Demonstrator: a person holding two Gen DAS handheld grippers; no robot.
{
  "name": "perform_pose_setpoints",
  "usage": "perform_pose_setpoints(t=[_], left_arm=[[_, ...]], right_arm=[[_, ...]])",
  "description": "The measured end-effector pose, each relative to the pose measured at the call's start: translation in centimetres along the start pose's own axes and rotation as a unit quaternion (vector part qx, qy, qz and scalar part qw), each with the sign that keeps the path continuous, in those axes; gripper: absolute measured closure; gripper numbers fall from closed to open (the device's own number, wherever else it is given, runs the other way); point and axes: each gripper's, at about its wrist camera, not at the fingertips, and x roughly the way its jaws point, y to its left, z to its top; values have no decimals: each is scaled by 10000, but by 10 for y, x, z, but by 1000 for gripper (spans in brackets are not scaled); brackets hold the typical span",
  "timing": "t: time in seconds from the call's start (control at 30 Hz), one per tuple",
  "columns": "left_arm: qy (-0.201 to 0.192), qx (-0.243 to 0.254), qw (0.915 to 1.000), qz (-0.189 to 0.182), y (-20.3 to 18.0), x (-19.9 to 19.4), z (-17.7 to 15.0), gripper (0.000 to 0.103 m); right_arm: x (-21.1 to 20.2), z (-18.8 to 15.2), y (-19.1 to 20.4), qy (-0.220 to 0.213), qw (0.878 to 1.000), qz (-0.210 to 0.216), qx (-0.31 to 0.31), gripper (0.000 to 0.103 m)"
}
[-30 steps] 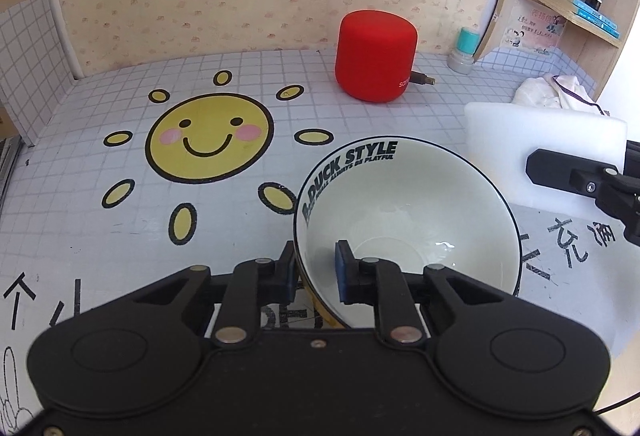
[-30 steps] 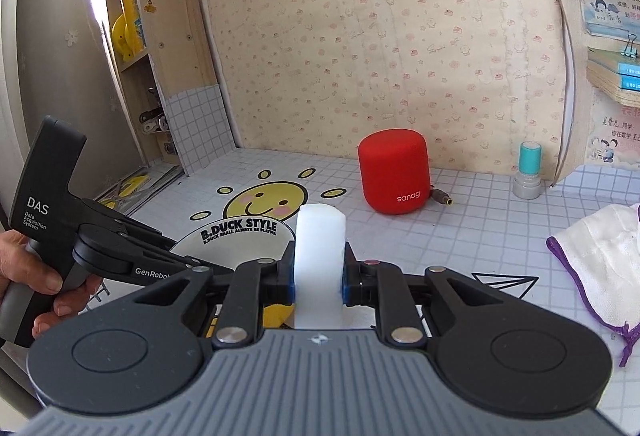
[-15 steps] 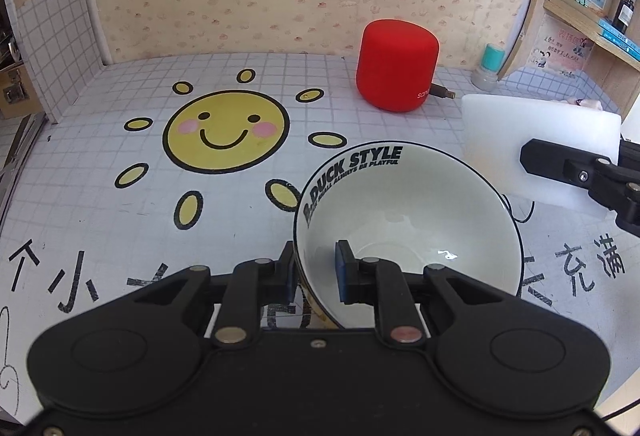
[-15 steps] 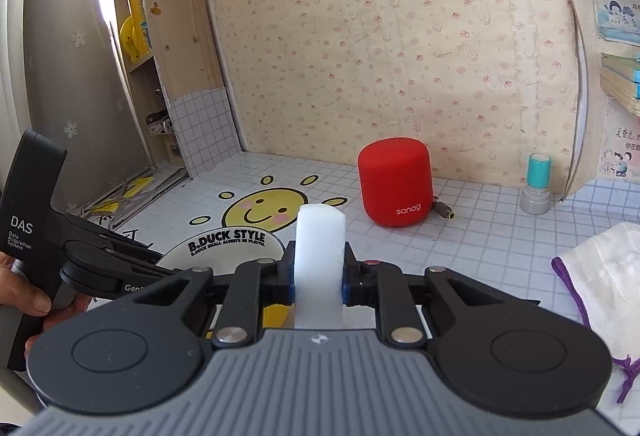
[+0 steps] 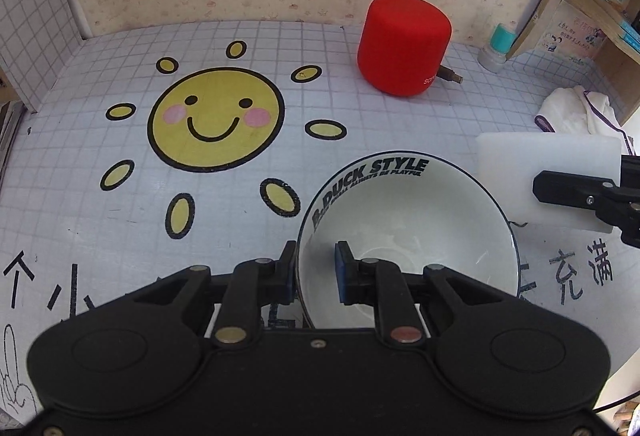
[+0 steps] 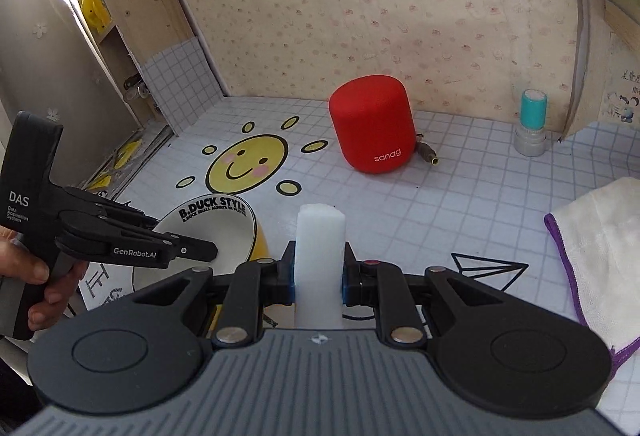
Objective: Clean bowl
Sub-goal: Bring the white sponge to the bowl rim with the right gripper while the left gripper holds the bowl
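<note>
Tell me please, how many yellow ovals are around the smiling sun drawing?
8, ringing the sun face: top, upper right, right, lower right, bottom, lower left, left, upper left. None looks hidden.

The bowl [image 5: 408, 236] is sitting on the table [image 5: 120, 220] before the speaker [image 5: 404, 46], with the sponge [image 5: 548, 176] lying right of it and the cloth [image 6: 600, 248] further right.

Both views are bright and sharp. Daylight glares from the right-wrist view's upper left corner. Fisheye bends the edges.
</note>
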Motion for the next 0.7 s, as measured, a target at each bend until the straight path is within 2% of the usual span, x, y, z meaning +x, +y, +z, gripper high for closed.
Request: perform_pose_setpoints(t=[0.1,0.23,0.37,0.53,0.7], left_arm=[[-250,-15,9997,20,0,0,-5,82],[-782,0,9969,1,0,-2,-17,82],[-1035,66,9944,179,-8,-4,-27,82],[-905,-16,9948,460,-19,-7,-27,82],[-952,74,9943,477,-20,-9,-35,82]], right_arm=[[2,-1,6,-190,9995,129,-207,82],[7,-8,8,-563,9965,135,-608,82],[8,-10,12,-730,9942,172,-770,82],[8,-11,17,-858,9918,189,-926,82],[9,-12,23,-986,9890,206,-1083,82]])
